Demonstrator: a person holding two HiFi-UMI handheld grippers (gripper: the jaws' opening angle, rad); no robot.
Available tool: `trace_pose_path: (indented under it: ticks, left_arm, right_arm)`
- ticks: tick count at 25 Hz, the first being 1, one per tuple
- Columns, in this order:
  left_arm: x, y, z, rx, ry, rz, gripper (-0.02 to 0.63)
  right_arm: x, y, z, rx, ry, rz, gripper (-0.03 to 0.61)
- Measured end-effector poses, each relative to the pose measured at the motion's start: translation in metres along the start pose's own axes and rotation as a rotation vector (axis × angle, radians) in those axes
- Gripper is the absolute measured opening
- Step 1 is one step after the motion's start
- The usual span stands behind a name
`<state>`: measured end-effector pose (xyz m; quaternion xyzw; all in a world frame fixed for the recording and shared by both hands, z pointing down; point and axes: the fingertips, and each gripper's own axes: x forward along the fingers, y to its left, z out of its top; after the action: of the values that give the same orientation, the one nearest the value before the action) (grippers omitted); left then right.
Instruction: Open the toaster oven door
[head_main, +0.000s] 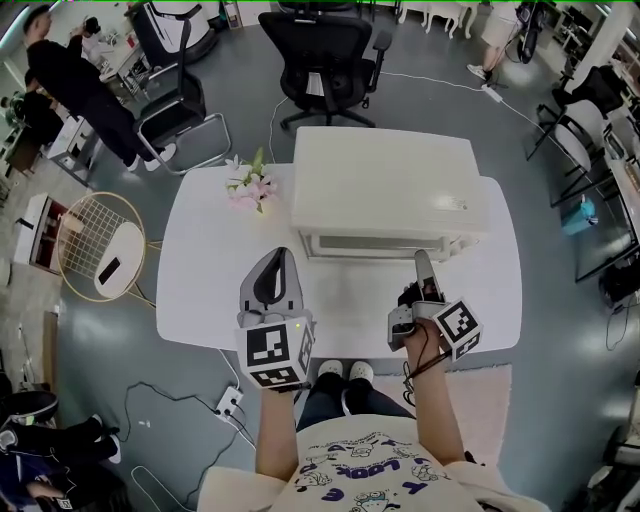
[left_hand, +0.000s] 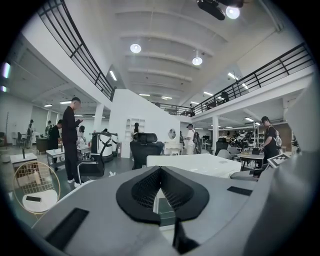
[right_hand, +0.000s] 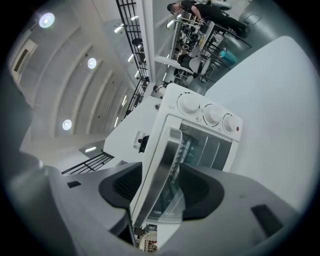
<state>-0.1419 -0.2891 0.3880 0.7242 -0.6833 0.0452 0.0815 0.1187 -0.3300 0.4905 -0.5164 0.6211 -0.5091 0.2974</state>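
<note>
— Two grippers, so which one is on the job?

— That's the right gripper (head_main: 422, 264). It reaches to the right end of the toaster oven's (head_main: 385, 185) front, and its fingers are clamped on the door (right_hand: 161, 167). In the right gripper view one dark pad (right_hand: 125, 187) sits on each side of the door's free edge, where a silvery bar runs along it.

— And the door itself?

— Partly open. It stands away from the oven front at an angle, hinged at its far edge, and the glass shows a wire rack behind it. The knobs (right_hand: 210, 114) sit in a row beside the opening.

— Where does the oven stand?

— Towards the back of a white table (head_main: 200, 280), its front facing the person. It is white and boxy with a plain flat top.

— What about the left gripper (head_main: 279, 258)?

— It hangs over the bare table in front of the oven's left half, apart from the oven and touching nothing. Its fingers are drawn together, tips meeting, with nothing between them. The left gripper view looks over them at the oven's top and the room beyond.

— Anything else on the table?

— Only a small bunch of pink and white flowers (head_main: 250, 186) lying near the oven's left rear corner. Behind the table a black office chair (head_main: 322, 50) stands on the grey floor, and a round wire frame (head_main: 100, 245) sits off to the left.
</note>
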Motion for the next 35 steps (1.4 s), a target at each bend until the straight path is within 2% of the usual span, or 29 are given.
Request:
trace_pose_path:
  ticks: [13,15,17,19,25,35]
  left_arm:
    - [0.000,0.010,0.004,-0.003,-0.002,0.027,0.005]
    - [0.001,0.012,0.005,-0.005,-0.002,0.027,0.005]
    - [0.002,0.013,0.006,-0.006,-0.001,0.029,0.005]
    - [0.002,0.013,0.005,-0.006,0.001,0.031,0.005]
    - [0.003,0.010,0.001,-0.007,0.002,0.029,0.005]
    - [0.004,0.003,0.003,-0.002,0.005,0.006,0.005]
  right_arm:
    - [0.019,-0.005,0.003,0.027,0.013,-0.030,0.232]
    - [0.022,-0.003,0.001,0.026,0.018,-0.030,0.195]
    - [0.025,0.000,0.000,0.028,0.022,-0.022,0.188]
    - [0.026,0.001,-0.001,0.039,0.022,-0.016,0.146]
    - [0.026,-0.004,-0.001,0.087,0.008,-0.011,0.133]
    - [0.027,-0.001,-0.002,0.076,0.026,-0.025,0.133]
